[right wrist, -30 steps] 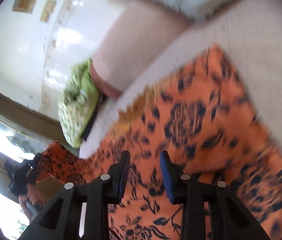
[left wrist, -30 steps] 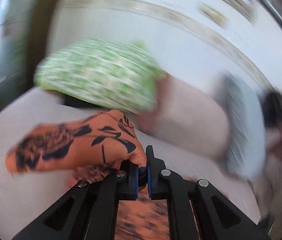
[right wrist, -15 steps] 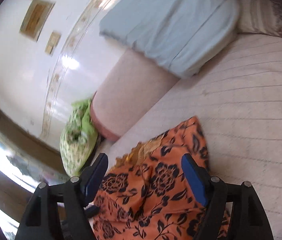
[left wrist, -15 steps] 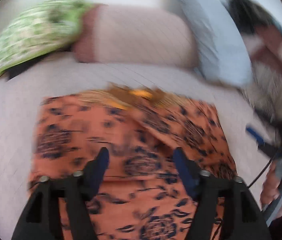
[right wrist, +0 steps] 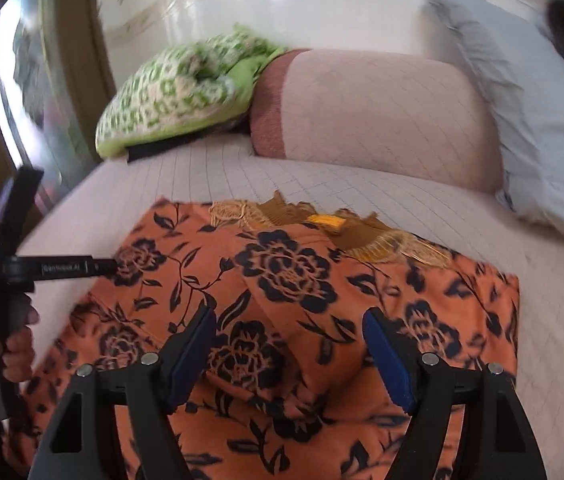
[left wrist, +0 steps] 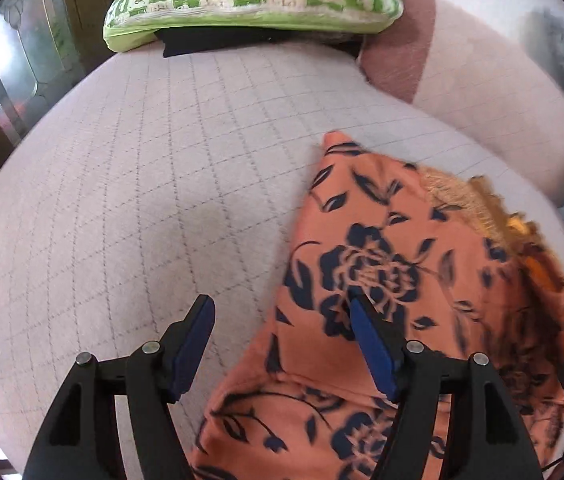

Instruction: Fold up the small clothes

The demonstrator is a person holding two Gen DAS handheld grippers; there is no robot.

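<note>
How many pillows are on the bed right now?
3: green patterned pillow far left, pink bolster in the middle, pale blue pillow at right. Others may lie out of view.

The garment lies flat on the bed, directly below and ahead of the right gripper. The left gripper straddles its left edge. Beyond the garment, 3 pillows line up: patterned pillow left, bolster centre, plain pillow right.
</note>
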